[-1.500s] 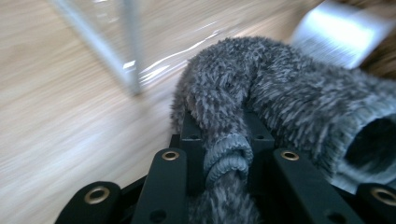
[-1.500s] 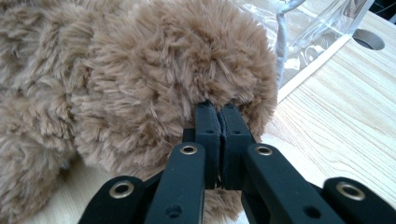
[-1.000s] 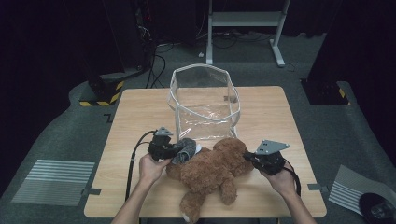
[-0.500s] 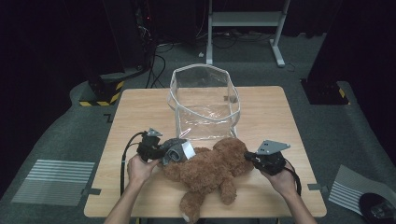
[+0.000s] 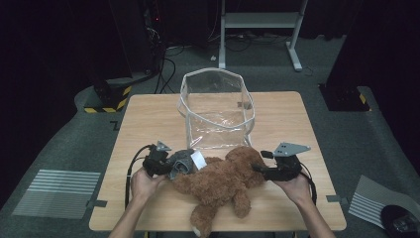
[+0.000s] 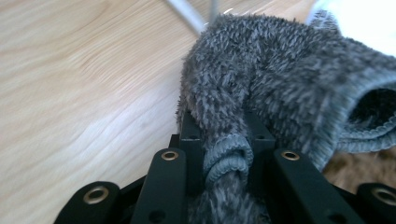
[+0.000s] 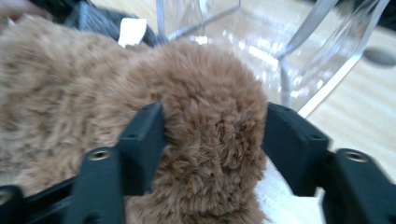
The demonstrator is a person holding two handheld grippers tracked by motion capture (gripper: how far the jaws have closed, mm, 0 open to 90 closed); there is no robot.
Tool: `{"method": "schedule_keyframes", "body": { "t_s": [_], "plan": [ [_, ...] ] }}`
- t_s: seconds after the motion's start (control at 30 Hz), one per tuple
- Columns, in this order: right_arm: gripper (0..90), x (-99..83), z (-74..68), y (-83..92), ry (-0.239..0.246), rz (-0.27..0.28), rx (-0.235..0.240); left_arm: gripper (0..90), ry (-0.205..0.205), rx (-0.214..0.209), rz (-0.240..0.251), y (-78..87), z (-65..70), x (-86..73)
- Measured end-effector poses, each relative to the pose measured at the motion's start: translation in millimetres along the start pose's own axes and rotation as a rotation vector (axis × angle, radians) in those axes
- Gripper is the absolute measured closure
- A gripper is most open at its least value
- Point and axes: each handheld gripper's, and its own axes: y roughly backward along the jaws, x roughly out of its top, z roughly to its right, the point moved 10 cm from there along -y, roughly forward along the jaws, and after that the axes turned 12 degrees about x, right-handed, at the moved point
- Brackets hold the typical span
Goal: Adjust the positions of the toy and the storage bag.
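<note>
**Sock pinched, bear's limb between widening jaws**

The brown bear (image 5: pixel 223 181) lies on the table (image 5: pixel 148 119), just in front of the clear bag (image 5: pixel 218 111). At the bear's left end, the left gripper (image 6: pixel 226 161) pinches the grey sock's (image 5: pixel 182 162) cuff tight. At the bear's right end, the right gripper (image 7: pixel 212 140) has just been opening; its jaws flank a furry limb, the left one touching the fur, the right one apart from it.

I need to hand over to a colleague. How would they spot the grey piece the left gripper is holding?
On the wooden table, just in front of the clear plastic bag, lies a brown teddy bear. At its left end sits the grey fuzzy garment, pinched by the left gripper: the only grey fabric there, with a white tag.
</note>
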Motion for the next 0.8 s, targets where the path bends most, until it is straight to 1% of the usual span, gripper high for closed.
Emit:
{"method": "schedule_keyframes", "body": {
  "t_s": [0.07,0.13,0.17,0.23,0.27,0.33,0.37,0.4,0.47,0.5,0.57,0.63,0.67,0.7,0.73,0.8],
  "plan": [
    [37.3,-0.9,2.0,-3.2,-0.021,0.003,0.018,74.5,0.035,-0.024,0.023,9.2,-3.8,-4.6],
    [46.4,-1.4,0.4,-4.2,-0.029,0.003,0.042,74.5,0.068,-0.051,0.052,20.0,-6.6,-8.9],
    [52.7,-1.7,-1.4,-4.8,-0.021,-0.002,0.053,74.5,0.086,-0.064,0.067,26.0,-6.8,-10.6],
    [62.0,-2.7,-4.4,-5.8,-0.004,-0.02,0.056,74.5,0.103,-0.098,0.105,38.8,-5.9,-13.2],
    [66.9,-3.2,-4.7,-6.1,0.002,-0.029,0.054,74.5,0.106,-0.111,0.121,44.6,-4.0,-14.3],
    [76.7,-4.6,-4.3,-5.8,0.004,-0.045,0.052,74.4,0.099,-0.136,0.137,54.0,2.3,-17.7],
    [81.1,-5.2,-3.8,-5.4,0.006,-0.051,0.046,74.4,0.091,-0.146,0.138,56.4,6.5,-20.0],
    [83.8,-5.5,-3.6,-5.2,0.011,-0.055,0.04,74.3,0.075,-0.146,0.13,57.3,10.8,-23.0],
    [86.9,-5.9,-3.9,-4.8,0.02,-0.062,0.028,74.3,0.046,-0.136,0.109,55.5,17.2,-29.2],
    [87.6,-5.8,-4.1,-4.5,0.025,-0.063,0.02,74.3,0.029,-0.118,0.09,52.5,18.6,-32.7],
    [88.2,-5.7,-4.3,-3.6,0.039,-0.067,0.007,74.3,-0.02,-0.052,0.045,43.5,16.2,-40.2],
    [88.7,-5.6,-4.4,-2.1,0.045,-0.067,-0.002,74.4,-0.051,0.015,-0.001,34.3,7.9,-47.5],
    [88.9,-5.6,-4.6,-0.9,0.049,-0.066,-0.007,74.4,-0.057,0.041,-0.02,30.1,2.5,-50.7],
    [89.1,-5.6,-4.9,0.3,0.054,-0.064,-0.011,74.5,-0.047,0.059,-0.033,26.8,-3.0,-53.2],
    [89.2,-5.9,-5.4,2.0,0.055,-0.063,-0.016,74.5,-0.035,0.072,-0.038,25.0,-8.4,-54.6],
    [89.4,-5.8,-6.9,5.7,0.059,-0.052,-0.028,74.4,-0.002,0.095,-0.031,24.8,-19.4,-53.7]
  ]
}}
